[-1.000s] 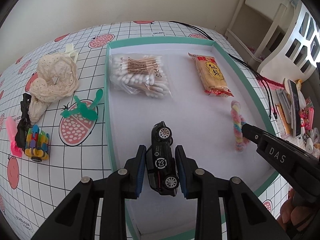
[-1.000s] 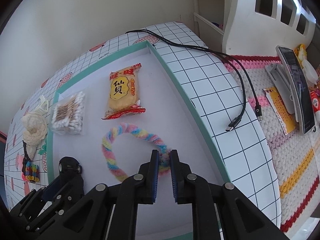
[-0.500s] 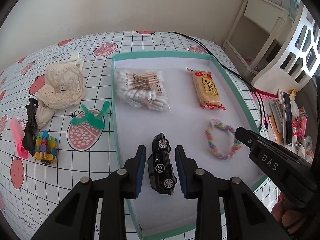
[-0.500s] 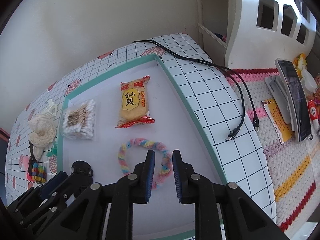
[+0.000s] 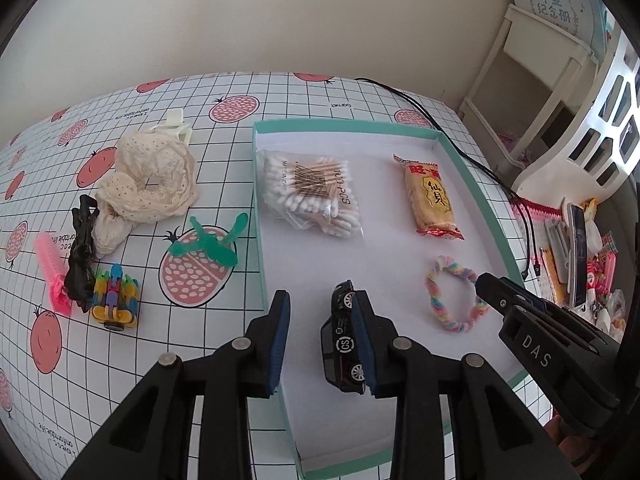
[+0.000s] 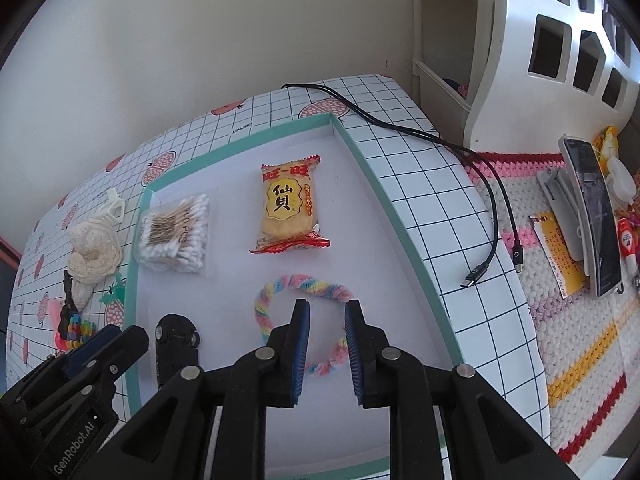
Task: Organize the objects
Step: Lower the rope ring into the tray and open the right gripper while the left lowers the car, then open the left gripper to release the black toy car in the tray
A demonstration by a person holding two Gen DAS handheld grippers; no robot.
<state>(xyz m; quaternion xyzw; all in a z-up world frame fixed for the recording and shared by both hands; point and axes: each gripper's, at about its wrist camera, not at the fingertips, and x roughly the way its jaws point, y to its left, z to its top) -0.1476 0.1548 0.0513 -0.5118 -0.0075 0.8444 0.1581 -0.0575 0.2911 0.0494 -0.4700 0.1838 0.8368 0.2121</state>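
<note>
A teal-rimmed white tray [image 5: 259,208] [image 6: 400,216] holds a bag of cotton swabs [image 5: 312,192] [image 6: 176,236], a yellow snack pack [image 5: 430,198] [image 6: 288,208], a pastel braided hair tie [image 5: 452,300] [image 6: 304,283] and a black toy car [image 5: 344,344] [image 6: 176,340]. My left gripper [image 5: 320,296] [image 6: 120,340] is open over the tray's left edge; the car lies on the tray floor against its right finger. My right gripper [image 6: 327,306] [image 5: 500,288] is open just above the near side of the hair tie, holding nothing.
Left of the tray lie a cream lace scrunchie [image 5: 148,184], a green clip [image 5: 212,240], a colourful block toy [image 5: 114,296], a black clip [image 5: 82,256] and a pink comb [image 5: 50,276]. A black cable [image 6: 492,208] and a phone [image 6: 596,216] lie to the right.
The left jaws widened and let go of the car, which now rests in the tray. The right jaws opened off the hair tie. Both grippers drew back and up.
</note>
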